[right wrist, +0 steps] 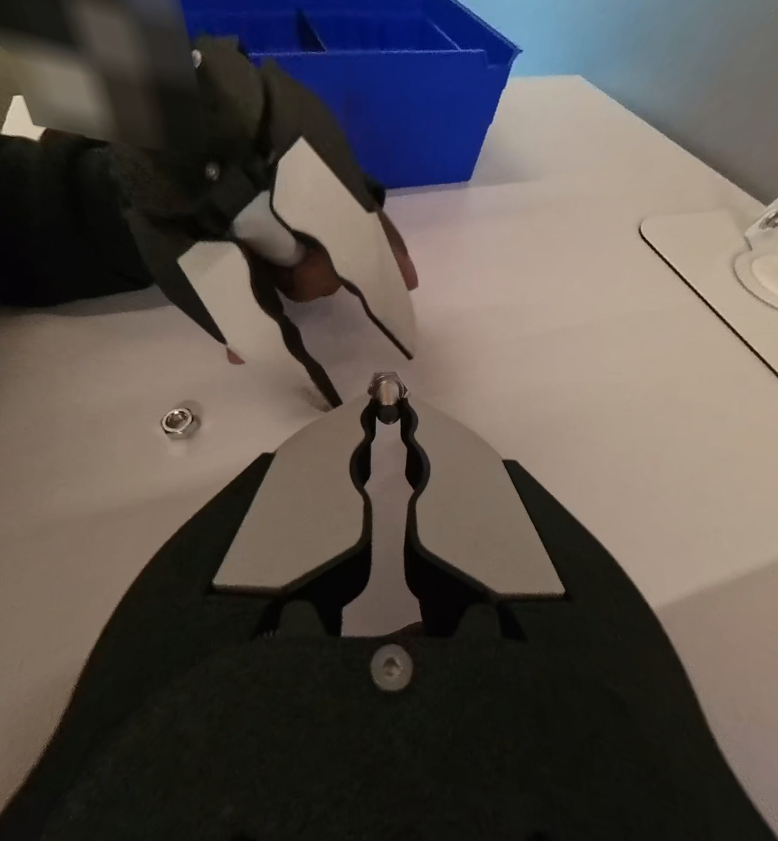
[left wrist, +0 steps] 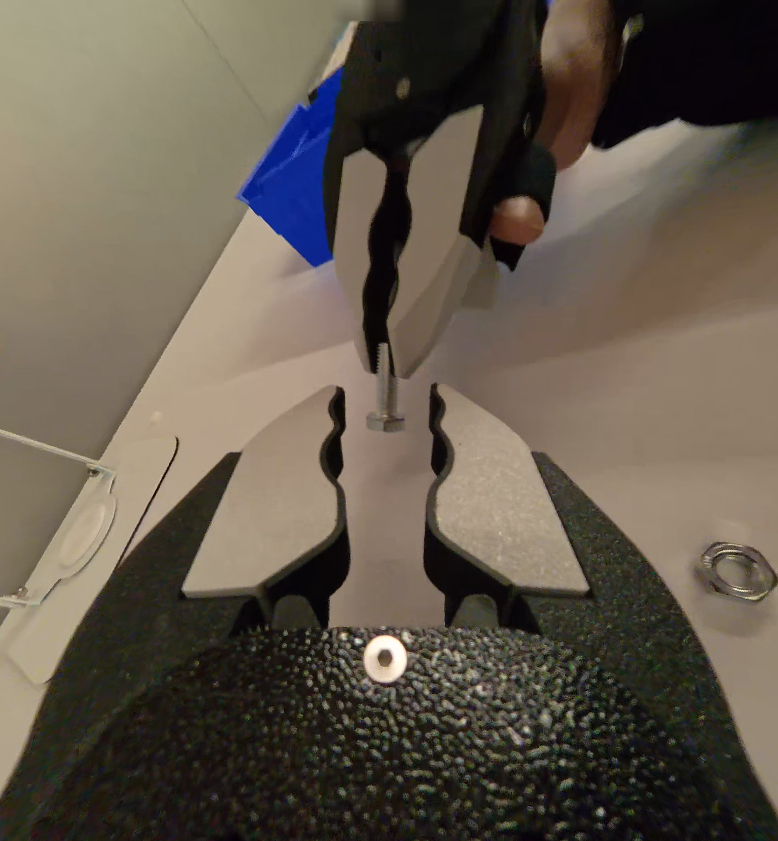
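Place: on a white tabletop [right wrist: 560, 364], with a blue divided bin [right wrist: 400, 91] at its far edge against the wall.
Right gripper [right wrist: 387, 409]: jaws drawn narrow, both fingertips pressed on the threaded end of a silver hex bolt [left wrist: 384, 400]; the left wrist view shows the pads clamping the thread on either side.
Hex bolt: upright, head down, its hex head at or just above the tabletop (cannot tell which), shank rising into the right gripper's tips.
Left gripper [left wrist: 387, 409]: jaws moderately wide, nothing pressed between them; its fingertips flank the bolt head with a clear gap on each side.
Hex nut [left wrist: 737, 571]: silver, lying flat on the tabletop to the right of the left gripper, apart from both grippers and the bolt.
Hand [left wrist: 560, 91]: in a dark sleeve, wrapped round the right gripper's handle.
Clear plastic stand [right wrist: 769, 236]: on a pale mat [right wrist: 696, 282] near the table's edge, well apart from the bolt.
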Demonstrator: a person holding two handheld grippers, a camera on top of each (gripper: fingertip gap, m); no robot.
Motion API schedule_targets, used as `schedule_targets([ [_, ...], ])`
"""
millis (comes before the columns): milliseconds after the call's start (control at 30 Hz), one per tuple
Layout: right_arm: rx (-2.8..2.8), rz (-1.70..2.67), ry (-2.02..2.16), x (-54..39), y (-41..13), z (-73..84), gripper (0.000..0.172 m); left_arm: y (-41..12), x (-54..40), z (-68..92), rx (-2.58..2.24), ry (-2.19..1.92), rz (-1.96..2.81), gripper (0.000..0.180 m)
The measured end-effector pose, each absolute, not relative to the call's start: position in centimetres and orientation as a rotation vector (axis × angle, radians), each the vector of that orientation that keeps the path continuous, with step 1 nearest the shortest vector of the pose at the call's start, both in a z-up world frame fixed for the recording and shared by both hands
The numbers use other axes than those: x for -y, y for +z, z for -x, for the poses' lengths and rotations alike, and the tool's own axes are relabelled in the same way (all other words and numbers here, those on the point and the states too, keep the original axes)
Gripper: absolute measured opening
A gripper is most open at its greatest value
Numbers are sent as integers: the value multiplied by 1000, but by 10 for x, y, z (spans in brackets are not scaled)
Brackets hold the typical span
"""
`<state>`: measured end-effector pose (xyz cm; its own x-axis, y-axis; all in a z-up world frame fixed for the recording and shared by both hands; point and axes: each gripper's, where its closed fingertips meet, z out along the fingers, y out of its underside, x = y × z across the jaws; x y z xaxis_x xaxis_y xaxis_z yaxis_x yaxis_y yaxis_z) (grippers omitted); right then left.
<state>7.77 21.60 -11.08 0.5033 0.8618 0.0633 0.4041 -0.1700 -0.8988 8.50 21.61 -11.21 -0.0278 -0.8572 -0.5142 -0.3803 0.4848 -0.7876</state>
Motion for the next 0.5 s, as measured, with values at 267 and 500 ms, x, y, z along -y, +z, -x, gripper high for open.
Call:
schedule_targets([
  [267, 1043, 1830, 599, -215, -114, -79, 9, -131, -225, -86, -1659, -453, 1169, 30],
  [500, 1073, 1858, 596, -211, -119, -77, 9, -141, -222, -87, -1708, -440, 1184, 25],
])
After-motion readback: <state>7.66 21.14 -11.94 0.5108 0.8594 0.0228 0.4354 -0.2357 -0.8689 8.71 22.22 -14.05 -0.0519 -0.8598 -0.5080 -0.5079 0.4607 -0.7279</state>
